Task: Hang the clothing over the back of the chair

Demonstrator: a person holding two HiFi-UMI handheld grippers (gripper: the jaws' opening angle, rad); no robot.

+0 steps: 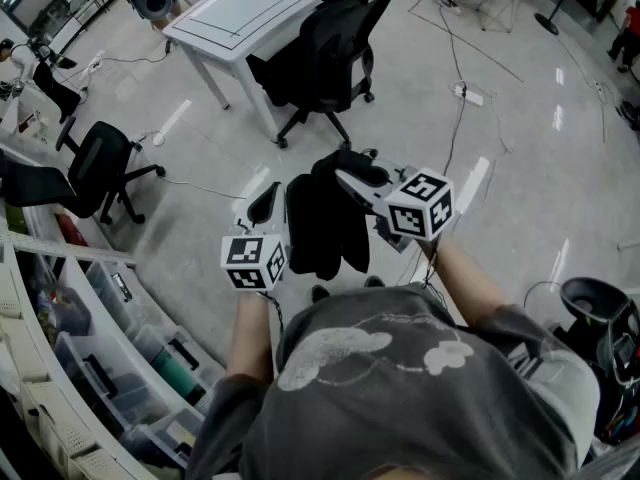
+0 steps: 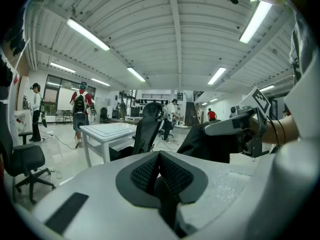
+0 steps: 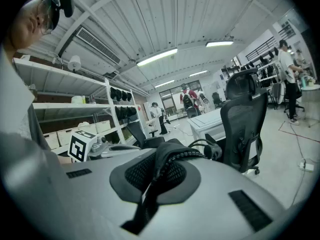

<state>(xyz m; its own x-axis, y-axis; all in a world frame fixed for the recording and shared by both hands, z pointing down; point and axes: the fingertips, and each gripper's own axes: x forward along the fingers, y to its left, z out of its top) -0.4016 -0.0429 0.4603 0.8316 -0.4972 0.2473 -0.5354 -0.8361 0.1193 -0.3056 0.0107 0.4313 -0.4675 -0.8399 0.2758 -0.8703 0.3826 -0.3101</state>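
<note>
A black garment (image 1: 325, 223) hangs in the air in front of me, with my right gripper (image 1: 352, 175) shut on its upper edge. The right gripper view shows black fabric (image 3: 167, 151) pinched between the pads. My left gripper (image 1: 266, 201) sits just left of the garment, jaws shut with nothing between them (image 2: 159, 159). From the left gripper view, the cloth (image 2: 210, 144) droops from the right gripper (image 2: 232, 126). The black mesh office chair (image 1: 335, 33) stands ahead beside a white table, its back (image 3: 242, 121) upright and bare.
The white table (image 1: 250, 8) is left of the chair. A second black office chair (image 1: 95, 168) stands at the left, near shelving with storage bins (image 1: 90, 348). Cables and a power strip (image 1: 468, 94) lie on the floor. Several people stand far off (image 2: 80, 104).
</note>
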